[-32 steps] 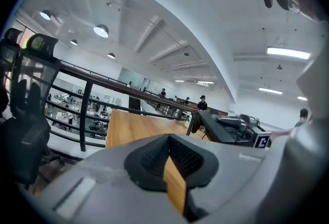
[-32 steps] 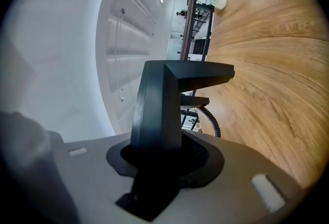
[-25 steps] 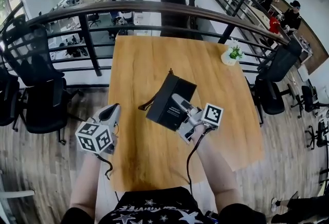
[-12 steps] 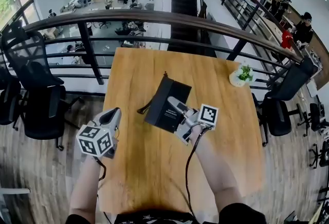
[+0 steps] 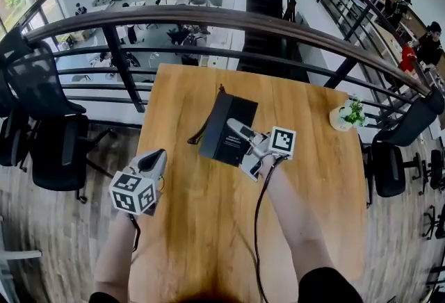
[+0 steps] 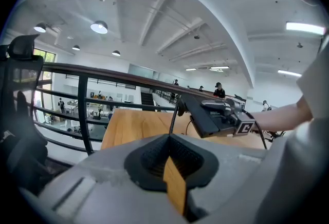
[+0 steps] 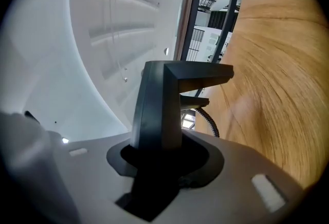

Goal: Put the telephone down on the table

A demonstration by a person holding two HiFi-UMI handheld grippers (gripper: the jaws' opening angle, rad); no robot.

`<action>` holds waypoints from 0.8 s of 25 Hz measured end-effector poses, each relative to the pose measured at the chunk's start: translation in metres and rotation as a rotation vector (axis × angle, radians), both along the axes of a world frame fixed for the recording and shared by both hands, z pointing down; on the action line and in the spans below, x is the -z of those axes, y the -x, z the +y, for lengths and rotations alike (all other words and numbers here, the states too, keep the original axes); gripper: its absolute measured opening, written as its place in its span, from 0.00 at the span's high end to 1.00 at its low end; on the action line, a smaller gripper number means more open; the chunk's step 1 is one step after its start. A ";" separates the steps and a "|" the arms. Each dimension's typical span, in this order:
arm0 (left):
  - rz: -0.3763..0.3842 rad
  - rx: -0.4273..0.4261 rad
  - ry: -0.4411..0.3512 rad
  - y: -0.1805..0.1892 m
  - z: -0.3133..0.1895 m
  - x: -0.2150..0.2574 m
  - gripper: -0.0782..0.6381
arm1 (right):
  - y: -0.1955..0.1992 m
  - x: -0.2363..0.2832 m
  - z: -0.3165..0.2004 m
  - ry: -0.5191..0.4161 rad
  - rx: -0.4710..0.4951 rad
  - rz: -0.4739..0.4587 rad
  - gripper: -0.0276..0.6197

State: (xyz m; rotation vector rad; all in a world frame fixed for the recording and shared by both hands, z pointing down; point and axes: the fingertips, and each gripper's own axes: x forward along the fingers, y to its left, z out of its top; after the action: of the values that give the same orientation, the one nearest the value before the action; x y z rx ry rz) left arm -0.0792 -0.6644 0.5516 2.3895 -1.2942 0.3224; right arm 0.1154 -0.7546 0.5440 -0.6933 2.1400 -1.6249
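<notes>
Head view: right gripper [image 5: 236, 129] clamped on the telephone [image 5: 221, 129], held tilted above the table [image 5: 188, 225], near its middle. Left gripper [image 5: 158, 156] closed on nothing, by the left edge. I'd level the base, lower slowly, and release only once it sits flat.

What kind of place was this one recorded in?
Probably an office mezzanine: a wooden table stands beside a railing that overlooks desks on a lower floor, with mesh office chairs alongside.

Both forearms reach forward: left gripper [image 5: 157, 158] with jaws together, right gripper [image 5: 235, 126] with jaws clamped.
</notes>
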 end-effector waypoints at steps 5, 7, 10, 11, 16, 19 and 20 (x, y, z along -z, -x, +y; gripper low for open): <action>-0.012 0.002 0.053 -0.001 -0.021 -0.043 0.89 | 0.002 -0.029 -0.045 0.021 0.011 0.026 0.72; -0.019 0.003 0.054 -0.001 -0.030 -0.053 0.89 | 0.003 -0.040 -0.063 0.036 0.015 0.031 0.72; -0.041 0.010 0.043 0.004 -0.040 -0.062 0.89 | 0.007 -0.049 -0.085 0.048 0.027 0.020 0.72; -0.048 0.014 0.034 0.007 -0.042 -0.062 0.89 | 0.009 -0.051 -0.092 0.049 0.035 0.018 0.72; -0.080 0.027 -0.035 0.018 -0.058 -0.058 0.89 | 0.016 -0.065 -0.125 0.052 0.066 0.050 0.72; -0.094 0.039 -0.064 0.024 -0.066 -0.057 0.89 | 0.024 -0.074 -0.141 0.057 0.076 0.077 0.72; -0.095 0.043 -0.068 0.026 -0.068 -0.058 0.89 | 0.026 -0.075 -0.145 0.054 0.085 0.081 0.72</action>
State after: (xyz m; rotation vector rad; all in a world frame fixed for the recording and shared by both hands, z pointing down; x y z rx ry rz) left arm -0.1047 -0.7323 0.6096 2.4255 -1.4178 0.3898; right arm 0.0896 -0.8993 0.6191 -0.7048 2.2169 -1.7324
